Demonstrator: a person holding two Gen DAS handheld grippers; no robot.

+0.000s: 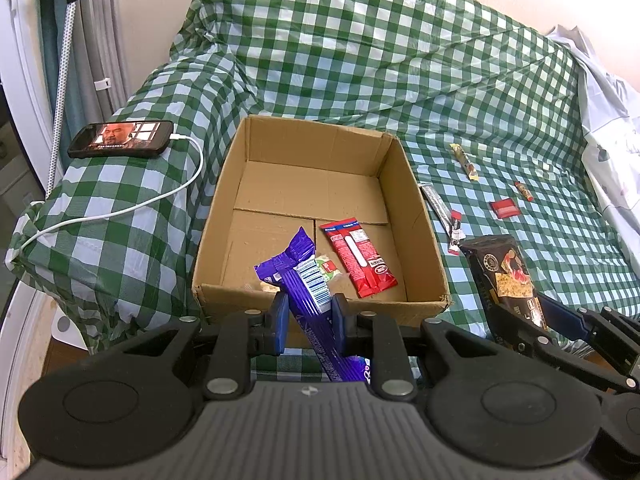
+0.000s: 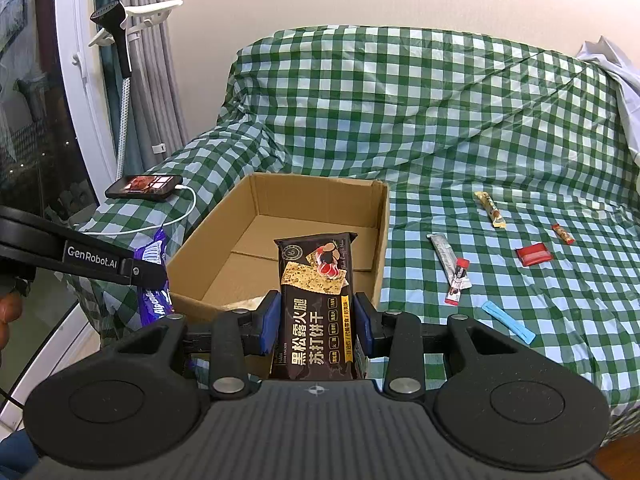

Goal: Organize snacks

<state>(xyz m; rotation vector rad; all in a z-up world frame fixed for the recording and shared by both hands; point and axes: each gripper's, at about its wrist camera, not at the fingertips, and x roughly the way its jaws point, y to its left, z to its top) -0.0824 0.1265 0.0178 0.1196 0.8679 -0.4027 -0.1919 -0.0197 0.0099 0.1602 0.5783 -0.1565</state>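
L gripper (image 1: 308,312): clamped on purple snack pack (image 1: 304,280); blue pads press both long edges, pack pokes fwd and up past the tips.
R gripper (image 2: 316,320): clamped on black cracker pack (image 2: 316,280), pads on both sides, label face up to the cam.
Box (image 1: 424,216): open cardboard, sits on green-check cover (image 1: 360,60), straight ahead of and below both tools; near wall just past the tips.
Purple pack axis: runs along L fingers, leaning left; top end already over the box's near-left corner.
Cracker pack axis: along R fingers, upright-ish; top end over the box's near wall in R view, but L view puts it beside the right wall, so can't tell for sure.
In box already: red twin pack (image 1: 360,256), small green-white item (image 1: 328,270) near the front.
Nearer hand: L, prob. its pack needs only a short drop; R likely needs a nudge left first.
Left out on cover, right of box: grey stick (image 2: 442,250), red square pack (image 2: 532,255), blue stick (image 2: 508,322).
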